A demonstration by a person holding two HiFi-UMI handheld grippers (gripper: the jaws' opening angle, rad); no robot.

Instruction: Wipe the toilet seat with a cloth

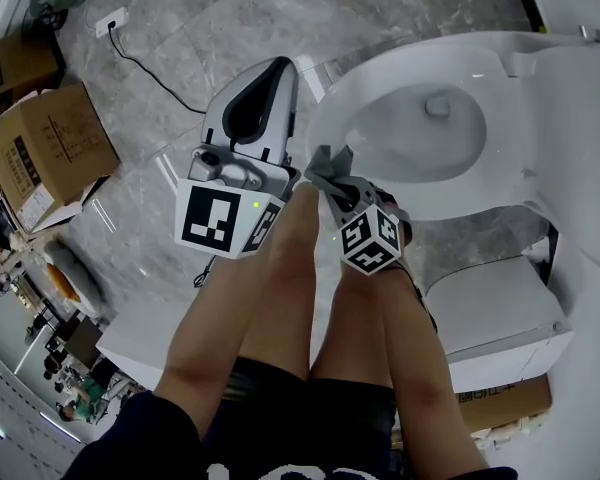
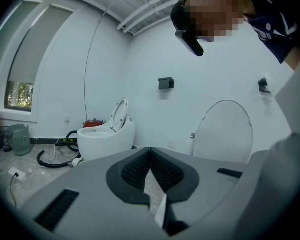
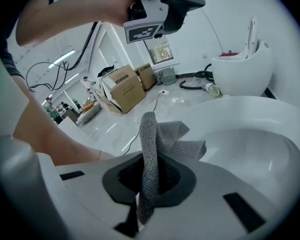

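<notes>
The white toilet seat (image 1: 400, 193) lies open below me, its lid (image 1: 580, 128) raised at the right. A grey cloth (image 3: 151, 149) is clamped in my right gripper (image 3: 150, 173), and its free folds hang just over the seat's near rim (image 3: 240, 109). In the head view the right gripper (image 1: 332, 176) sits at the seat's left front edge with the cloth (image 1: 327, 160) bunched at its tip. My left gripper (image 1: 272, 73) hovers over the floor left of the bowl, apart from the seat. Its jaws (image 2: 150, 159) are shut with nothing between them.
Cardboard boxes (image 1: 45, 148) stand on the grey marble floor at the left, with a wall socket and cable (image 1: 110, 20) beyond. A white cistern block (image 1: 490, 313) sits beside my right leg. A second toilet (image 2: 102, 136) with hoses stands further off.
</notes>
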